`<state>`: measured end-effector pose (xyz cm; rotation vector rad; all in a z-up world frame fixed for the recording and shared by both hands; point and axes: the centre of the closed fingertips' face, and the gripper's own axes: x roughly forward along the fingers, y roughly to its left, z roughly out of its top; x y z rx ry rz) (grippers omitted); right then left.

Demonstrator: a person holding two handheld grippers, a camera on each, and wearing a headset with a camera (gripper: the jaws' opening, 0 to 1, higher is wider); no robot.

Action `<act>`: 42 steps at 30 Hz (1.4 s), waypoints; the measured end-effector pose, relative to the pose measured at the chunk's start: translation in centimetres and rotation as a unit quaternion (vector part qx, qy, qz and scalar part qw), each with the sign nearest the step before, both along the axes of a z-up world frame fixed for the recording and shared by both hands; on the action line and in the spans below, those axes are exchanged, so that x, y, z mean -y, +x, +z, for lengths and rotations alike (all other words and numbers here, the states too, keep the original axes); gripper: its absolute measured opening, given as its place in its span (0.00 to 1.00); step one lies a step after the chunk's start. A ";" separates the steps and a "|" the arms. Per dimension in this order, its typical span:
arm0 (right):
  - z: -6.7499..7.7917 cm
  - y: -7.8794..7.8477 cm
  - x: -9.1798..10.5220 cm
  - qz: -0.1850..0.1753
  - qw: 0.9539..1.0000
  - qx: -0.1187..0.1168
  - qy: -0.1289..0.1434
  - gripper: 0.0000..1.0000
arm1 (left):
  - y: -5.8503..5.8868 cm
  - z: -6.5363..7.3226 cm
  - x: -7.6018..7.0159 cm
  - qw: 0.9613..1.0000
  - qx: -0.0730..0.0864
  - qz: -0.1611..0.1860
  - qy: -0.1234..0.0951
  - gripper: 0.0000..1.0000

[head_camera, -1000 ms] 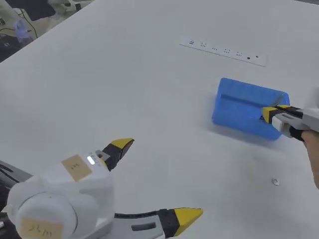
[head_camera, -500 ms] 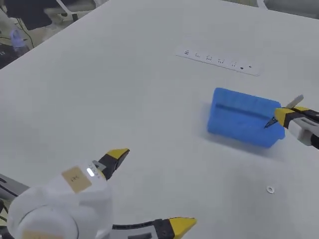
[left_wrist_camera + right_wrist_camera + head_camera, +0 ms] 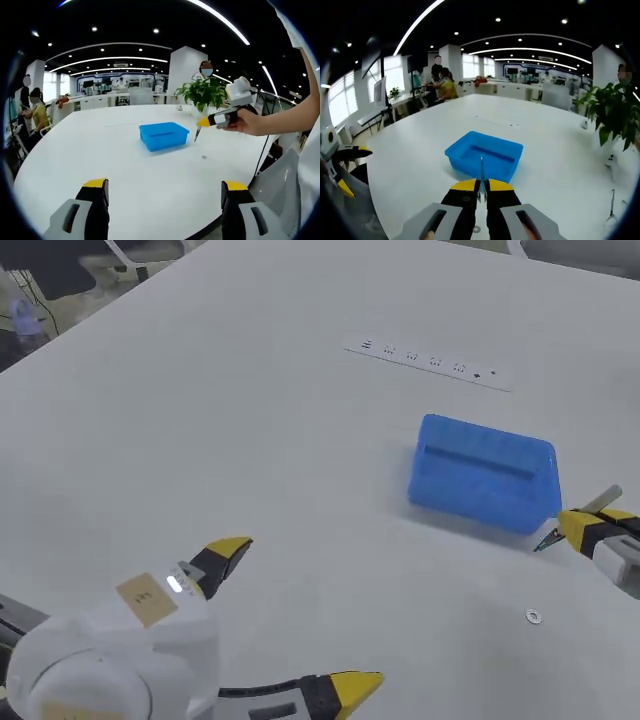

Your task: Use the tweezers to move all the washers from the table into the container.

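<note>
A blue open container [image 3: 485, 475] stands on the white table [image 3: 250, 420]. One small washer [image 3: 533, 616] lies on the table, nearer me than the container and to its right. My right gripper [image 3: 582, 526] is at the right edge, shut on the tweezers [image 3: 547, 540], whose tip hovers just off the container's near right corner. In the right gripper view the tweezers [image 3: 481, 172] stick out between the shut jaws toward the container [image 3: 485, 155]. My left gripper [image 3: 295, 618] hangs open and empty at the bottom left. The left gripper view shows the container [image 3: 164, 136], the washer [image 3: 203, 157] and the right gripper [image 3: 207, 121].
A white power strip [image 3: 430, 363] lies flat on the table beyond the container. A potted plant [image 3: 202, 92] stands past the table's far edge. People sit at desks in the background [image 3: 445, 85], well away from the table.
My right gripper has drawn the tweezers back from over the container toward me, off its near right corner. The left gripper has stayed open in place.
</note>
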<state>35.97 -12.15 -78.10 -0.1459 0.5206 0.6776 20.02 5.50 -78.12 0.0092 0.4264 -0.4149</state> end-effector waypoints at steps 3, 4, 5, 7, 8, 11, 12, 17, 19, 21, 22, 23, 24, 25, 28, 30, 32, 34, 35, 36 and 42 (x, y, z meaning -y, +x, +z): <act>-0.8 -0.7 0.3 -0.004 1.000 -0.011 -0.002 0.03 | 0.0 -0.1 0.0 1.000 -0.001 0.000 0.004 0.95; -1.0 -0.9 0.4 -0.004 1.000 -0.015 -0.005 0.03 | 0.0 -0.2 0.0 1.000 -0.002 0.000 0.005 0.95; -1.2 -1.1 0.6 -0.006 1.000 -0.016 -0.006 0.03 | 0.0 -0.2 0.0 1.000 -0.004 -0.001 0.007 0.95; -1.5 -1.3 0.8 -0.008 1.000 -0.021 -0.006 0.03 | 0.0 -0.3 -0.1 1.000 -0.004 -0.001 0.010 0.94; -1.6 -1.4 0.9 -0.009 1.000 -0.023 -0.006 0.03 | 0.0 -0.3 -0.1 1.000 -0.003 -0.001 0.010 0.94; -1.8 -1.7 1.2 -0.013 0.999 -0.030 -0.004 0.03 | -0.1 -0.4 0.0 1.000 -0.005 -0.003 0.013 0.94; -1.8 -1.8 1.2 -0.012 0.999 -0.032 -0.005 0.03 | -0.1 -0.4 0.0 1.000 -0.004 -0.004 0.012 0.95; -2.4 -2.7 1.4 -0.007 0.999 -0.037 -0.015 0.03 | -0.1 -0.4 0.0 1.000 -0.005 -0.003 0.015 0.94; -2.7 -3.0 1.5 -0.008 0.999 -0.040 -0.019 0.03 | -0.1 -0.4 0.0 1.000 -0.005 -0.003 0.015 0.94; -2.9 -3.1 1.7 -0.009 0.999 -0.041 -0.020 0.03 | -0.1 -0.4 0.0 1.000 -0.006 -0.003 0.017 0.94; -2.9 -3.2 1.7 -0.010 0.999 -0.042 -0.020 0.03 | -0.1 -0.5 0.0 1.000 -0.006 -0.003 0.018 0.93; -2.9 -3.2 1.8 -0.011 0.999 -0.042 -0.020 0.03 | -0.1 -0.5 0.0 1.000 -0.007 -0.004 0.018 0.93; -2.9 -3.2 1.9 -0.012 0.999 -0.041 -0.021 0.03 | -0.1 -0.5 0.0 1.000 -0.007 -0.005 0.017 0.94; -2.9 -3.1 1.9 -0.012 0.999 -0.041 -0.020 0.03 | -0.1 -0.4 0.1 1.000 -0.006 -0.005 0.015 0.94; -3.0 -3.1 2.0 -0.013 0.999 -0.042 -0.019 0.03 | -0.1 -0.5 0.0 1.000 -0.008 -0.004 0.016 0.93; -3.0 -3.1 2.0 -0.014 0.999 -0.043 -0.017 0.03 | -0.1 -0.4 0.1 1.000 -0.007 -0.006 0.017 0.94; -3.0 -3.2 1.9 -0.013 0.999 -0.043 -0.016 0.03 | -0.1 -0.5 0.0 1.000 -0.008 -0.003 0.017 0.93; -3.0 -3.3 1.8 -0.012 0.999 -0.043 -0.016 0.03 | -0.1 -0.5 0.0 1.000 -0.008 -0.003 0.018 0.93; -3.1 -3.3 1.8 -0.011 0.999 -0.044 -0.016 0.03 | -0.1 -0.6 0.0 1.000 -0.009 -0.003 0.021 0.93; -3.2 -3.3 1.8 -0.011 0.999 -0.044 -0.018 0.03 | -0.1 -0.7 -0.1 1.000 -0.011 -0.003 0.026 0.92; -3.5 -3.6 1.9 -0.004 0.999 -0.039 -0.033 0.03 | -0.2 -0.7 0.1 1.000 -0.014 -0.005 0.024 0.92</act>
